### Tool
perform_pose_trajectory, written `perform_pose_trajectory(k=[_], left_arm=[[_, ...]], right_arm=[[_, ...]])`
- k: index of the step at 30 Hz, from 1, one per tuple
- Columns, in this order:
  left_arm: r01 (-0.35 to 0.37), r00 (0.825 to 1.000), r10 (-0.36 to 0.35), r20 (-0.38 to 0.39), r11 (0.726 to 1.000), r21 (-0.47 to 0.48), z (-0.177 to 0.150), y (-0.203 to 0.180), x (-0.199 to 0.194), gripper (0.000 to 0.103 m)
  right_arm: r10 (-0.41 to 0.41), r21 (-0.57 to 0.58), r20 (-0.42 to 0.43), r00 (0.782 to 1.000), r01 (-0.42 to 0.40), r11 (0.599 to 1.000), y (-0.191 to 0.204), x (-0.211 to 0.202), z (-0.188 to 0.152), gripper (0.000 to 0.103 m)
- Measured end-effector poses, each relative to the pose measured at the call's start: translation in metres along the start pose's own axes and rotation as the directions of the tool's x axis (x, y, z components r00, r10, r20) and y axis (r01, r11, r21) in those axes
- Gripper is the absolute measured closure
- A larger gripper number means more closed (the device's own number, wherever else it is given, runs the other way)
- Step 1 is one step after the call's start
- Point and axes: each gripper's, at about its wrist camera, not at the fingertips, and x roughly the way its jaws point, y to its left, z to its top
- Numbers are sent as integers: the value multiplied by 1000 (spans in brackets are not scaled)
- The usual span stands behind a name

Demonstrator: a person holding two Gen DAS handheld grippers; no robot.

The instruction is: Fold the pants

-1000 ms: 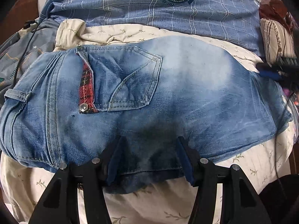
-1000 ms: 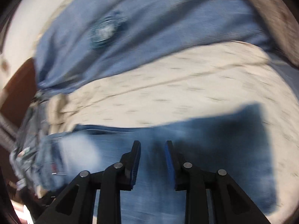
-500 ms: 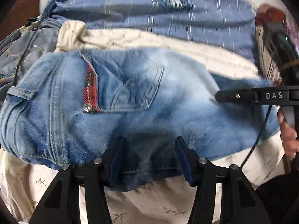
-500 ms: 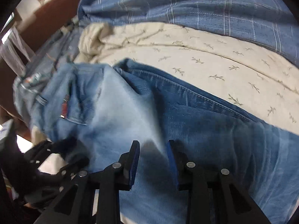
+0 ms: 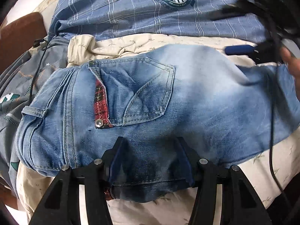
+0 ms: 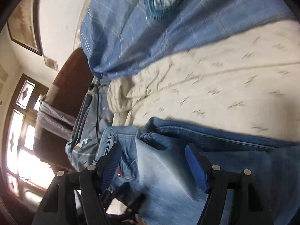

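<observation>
Faded blue jeans (image 5: 206, 93) lie folded across the cream bed sheet (image 5: 142, 43), back pocket up, waistband to the left. My left gripper (image 5: 151, 150) sits at their near edge, its pads pressed on a bunched fold of denim by the hem. My right gripper (image 6: 153, 159) hovers over the jeans (image 6: 234, 159) with its jaws opening wide. Denim lies below and between them, but the pads do not press on it. In the left wrist view the right gripper (image 5: 243, 49) is a blur at the far right, with a hand (image 5: 292, 65) behind it.
A blue plaid cover with a round badge (image 5: 150, 18) lies across the back of the bed. A grey patterned cloth (image 5: 18, 75) and a brown headboard (image 5: 20, 33) are at the left. A black cable (image 5: 271, 131) hangs over the jeans' right end. A bright window (image 6: 18, 131) is left.
The right gripper's jaws have spread from narrow to wide and its view has swung left toward the window. In the left view it rose off the jeans' right end. The left gripper kept its hold.
</observation>
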Motion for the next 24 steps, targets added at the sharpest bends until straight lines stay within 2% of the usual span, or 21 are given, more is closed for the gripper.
perform_pose_trajectory(k=[4, 7, 11, 13, 14, 15, 17, 18, 20, 21, 23, 24], left_arm=[[20, 1000, -20, -3, 1000, -14, 0, 1, -1, 46], [13, 1000, -13, -2, 1000, 0, 0, 2, -2, 46], [30, 1000, -30, -7, 1000, -4, 3, 5, 2, 46], [41, 999, -42, -9, 999, -7, 3, 6, 2, 46], [44, 999, -44, -10, 999, -7, 3, 6, 2, 46], [47, 999, -47, -11, 999, -7, 3, 7, 3, 46], [52, 999, -53, -12, 999, -8, 3, 8, 4, 46], [56, 998, -56, -12, 998, -8, 3, 8, 4, 46], [58, 998, -58, -12, 998, -5, 4, 9, 4, 46], [57, 998, -57, -11, 998, -3, 4, 10, 4, 46], [55, 998, -54, -9, 999, 4, 4, 10, 4, 46], [54, 999, -54, -9, 999, 4, 3, 9, 2, 46]], right_arm=[[12, 32, -94, 996, -9, 999, -8, 43, 13, 29], [105, 96, -190, 976, -87, 992, -21, 75, 15, 31], [164, 107, -227, 960, -143, 984, -16, 94, 14, 36], [188, 105, -218, 958, -168, 980, -8, 95, 13, 56], [198, 103, -218, 956, -179, 978, -3, 97, 12, 61], [205, 98, -216, 954, -188, 977, 3, 95, 11, 66], [249, 84, -179, 952, -238, 968, 19, 88, 12, 66], [295, 80, -146, 944, -286, 955, 26, 83, 13, 73], [428, 70, -55, 902, -424, 903, 41, 67, 17, 74], [425, 38, -29, 905, -424, 905, 48, 60, 18, 74], [318, -26, -16, 948, -319, 948, 56, 55, 17, 74], [278, -24, -34, 960, -279, 960, 54, 58, 17, 74]])
